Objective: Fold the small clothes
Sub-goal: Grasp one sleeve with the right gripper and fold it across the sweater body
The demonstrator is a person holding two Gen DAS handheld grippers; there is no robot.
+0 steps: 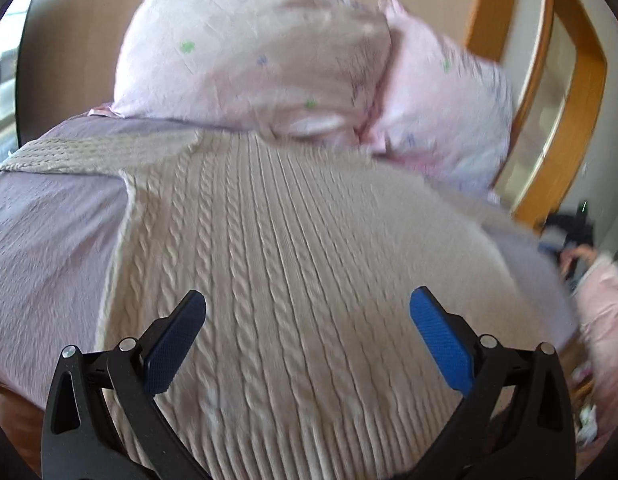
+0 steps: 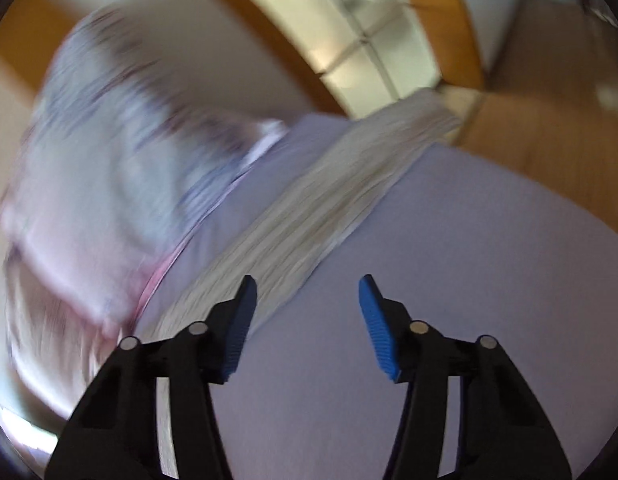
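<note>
Left gripper [image 1: 307, 300] hung over the cream cable-knit sweater [image 1: 269, 264], fingers spread wide, holding nothing; sweater lay flat on the lilac bed sheet [image 1: 49, 240] below two pink pillows [image 1: 249, 60]. Right gripper [image 2: 307, 286] fingers were apart and empty too, above a sweater sleeve [image 2: 317, 208], blurred.

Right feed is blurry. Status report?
Left gripper open over cream sweater, holding nothing. Right gripper open, empty, beside its sleeve. Pillows behind, nothing blocking.
</note>
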